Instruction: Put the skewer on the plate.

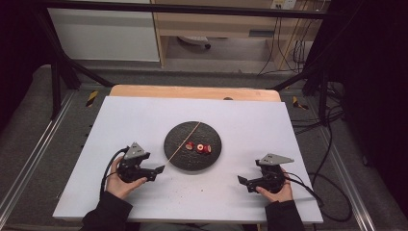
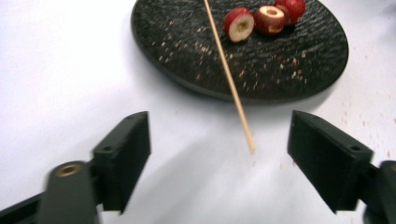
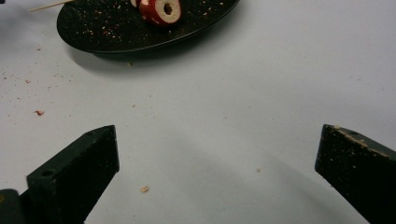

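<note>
- Our left claw [image 2: 219,154], jaws released, sits just left of the plate [image 1: 179,132]; the skewer [image 2: 227,74] slants across the plate, its overhanging tip toward this claw.
- Three fruit pieces [image 1: 199,147] lie at plate centre.
- Our right claw [image 3: 219,172], also released, waits right of the plate, farther off.

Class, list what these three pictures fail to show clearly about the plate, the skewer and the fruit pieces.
- Skewer: far end cut off by the top edge of the left gripper view.
- Fruit pieces: partly cut off by the top edge of the right gripper view; count unclear there.
- Plate: crumbs too small to see in the high view.
- Fruit type: cannot tell.
</note>
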Demonstrator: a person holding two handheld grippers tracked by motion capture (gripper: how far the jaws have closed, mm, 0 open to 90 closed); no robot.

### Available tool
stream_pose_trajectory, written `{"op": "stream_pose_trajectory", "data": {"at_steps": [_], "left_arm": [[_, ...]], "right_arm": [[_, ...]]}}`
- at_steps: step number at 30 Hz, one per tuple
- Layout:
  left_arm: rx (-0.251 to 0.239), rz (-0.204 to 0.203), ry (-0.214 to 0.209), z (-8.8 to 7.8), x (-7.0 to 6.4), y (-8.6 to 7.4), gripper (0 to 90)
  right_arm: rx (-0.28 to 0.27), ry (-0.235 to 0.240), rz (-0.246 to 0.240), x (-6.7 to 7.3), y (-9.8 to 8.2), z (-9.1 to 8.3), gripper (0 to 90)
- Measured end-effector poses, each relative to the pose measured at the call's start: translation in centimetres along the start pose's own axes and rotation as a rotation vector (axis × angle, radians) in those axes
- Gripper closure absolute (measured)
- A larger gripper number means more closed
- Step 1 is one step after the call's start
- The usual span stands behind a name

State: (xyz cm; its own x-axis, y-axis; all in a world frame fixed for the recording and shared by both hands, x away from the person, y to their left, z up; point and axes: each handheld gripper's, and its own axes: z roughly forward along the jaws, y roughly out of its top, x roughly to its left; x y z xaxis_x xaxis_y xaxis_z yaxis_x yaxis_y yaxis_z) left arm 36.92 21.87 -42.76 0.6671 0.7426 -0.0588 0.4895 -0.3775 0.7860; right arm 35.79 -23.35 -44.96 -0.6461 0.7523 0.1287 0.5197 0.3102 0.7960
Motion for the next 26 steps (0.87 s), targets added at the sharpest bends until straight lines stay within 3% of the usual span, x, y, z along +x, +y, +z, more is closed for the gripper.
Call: {"op": "stream_pose_trajectory", "data": {"at_steps": [6,14,26], "left_arm": [[-0.015,-0.014,0.005,-1.7,0.7,-2.3,8.8],[-0.013,-0.027,0.026,-2.8,1.4,-4.7,4.0],[-0.003,-0.030,0.021,-2.8,1.6,-5.6,4.0]], "right_arm": [[0.004,0.000,0.000,0.0,0.0,0.0,0.6],[0.011,0.005,0.001,0.1,-0.1,0.1,0.6],[0.014,0.008,0.004,0.1,-0.2,0.0,0.6]]}}
